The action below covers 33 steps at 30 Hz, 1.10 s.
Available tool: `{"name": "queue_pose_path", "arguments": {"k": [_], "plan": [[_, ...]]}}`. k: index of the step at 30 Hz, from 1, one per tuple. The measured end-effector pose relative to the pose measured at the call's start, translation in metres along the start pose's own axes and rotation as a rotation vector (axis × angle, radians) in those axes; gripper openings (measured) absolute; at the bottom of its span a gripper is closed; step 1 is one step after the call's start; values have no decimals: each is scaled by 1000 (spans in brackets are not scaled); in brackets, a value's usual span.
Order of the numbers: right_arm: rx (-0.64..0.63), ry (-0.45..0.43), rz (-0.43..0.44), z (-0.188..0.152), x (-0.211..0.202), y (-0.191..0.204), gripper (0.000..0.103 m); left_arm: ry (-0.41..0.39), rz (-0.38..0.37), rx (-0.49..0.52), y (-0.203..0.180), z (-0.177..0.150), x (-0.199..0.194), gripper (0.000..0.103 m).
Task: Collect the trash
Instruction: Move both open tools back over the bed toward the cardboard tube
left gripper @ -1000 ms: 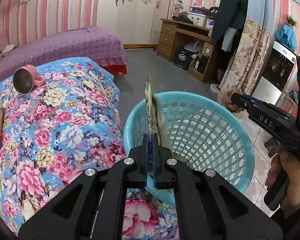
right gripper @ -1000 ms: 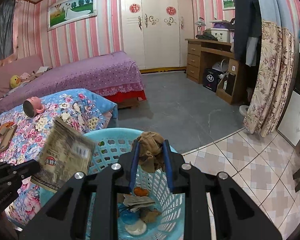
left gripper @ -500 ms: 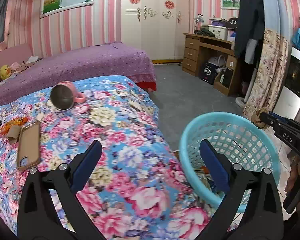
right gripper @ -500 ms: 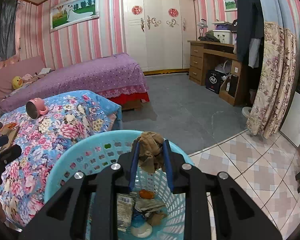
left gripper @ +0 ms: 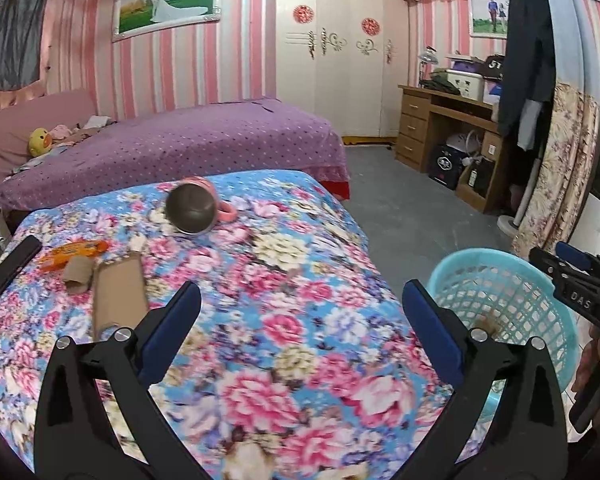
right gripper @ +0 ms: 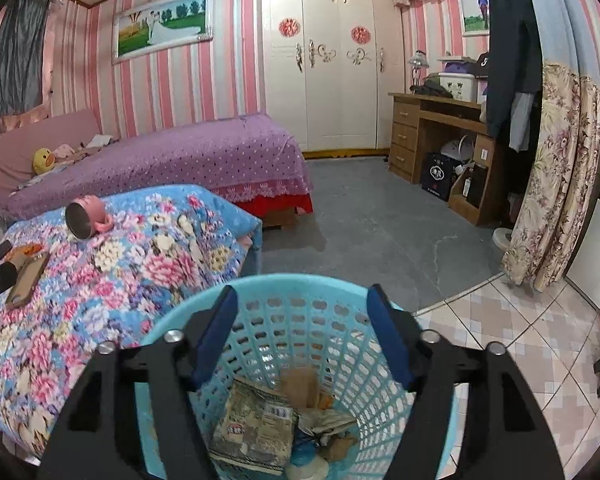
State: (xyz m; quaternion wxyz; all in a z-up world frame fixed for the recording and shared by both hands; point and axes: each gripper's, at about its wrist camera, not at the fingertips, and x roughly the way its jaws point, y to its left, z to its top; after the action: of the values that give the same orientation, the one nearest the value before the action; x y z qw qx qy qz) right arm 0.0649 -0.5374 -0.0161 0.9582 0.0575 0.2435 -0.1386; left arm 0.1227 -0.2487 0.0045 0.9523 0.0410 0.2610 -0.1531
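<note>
My left gripper (left gripper: 300,296) hangs over the flowered bed (left gripper: 284,320), its jaws still opening, with nothing between them. Ahead of it to the left lie an orange wrapper (left gripper: 74,254), a cardboard tube (left gripper: 78,276) and a flat cardboard piece (left gripper: 118,300). My right gripper (right gripper: 302,294) is over the light blue basket (right gripper: 300,280), jaws opening, with nothing between the pads. Below it in the basket lie a brown crumpled wad (right gripper: 300,384), a snack packet (right gripper: 256,428) and other scraps. In the left wrist view the basket (left gripper: 500,264) stands at the bed's right side.
A pink cup (left gripper: 194,208) lies on its side on the bed, and a dark phone (left gripper: 16,262) rests near the left edge. Behind is a purple bed (left gripper: 180,148). A wooden desk (right gripper: 440,136) and flowered curtain (right gripper: 556,176) stand right of the grey floor.
The left gripper let the snack packet fall into the basket, opened wide and swung left over the bed. The right gripper opened and the brown wad dropped into the basket.
</note>
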Motion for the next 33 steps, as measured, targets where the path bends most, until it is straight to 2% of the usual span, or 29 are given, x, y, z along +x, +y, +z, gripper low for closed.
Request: {"name": "queue_pose_path", "arguments": {"k": [5,7,9,15,33], "plan": [[-16,-9,0,4,2,19,85,-17,31,-30,27,6,-6,97],[-33,-11,-10,5,4,28,88,-20,42,-47,40,9,-7,97],[-44,-19,-19,7,4,38,96,-21,51,-58,51,11,-7,97],[-51,-26,-30,13,9,64,99,-28,91,-85,85,12,-4,97],[-103,10,103,23,43,177,99,21,221,-135,196,2,23,97]]}}
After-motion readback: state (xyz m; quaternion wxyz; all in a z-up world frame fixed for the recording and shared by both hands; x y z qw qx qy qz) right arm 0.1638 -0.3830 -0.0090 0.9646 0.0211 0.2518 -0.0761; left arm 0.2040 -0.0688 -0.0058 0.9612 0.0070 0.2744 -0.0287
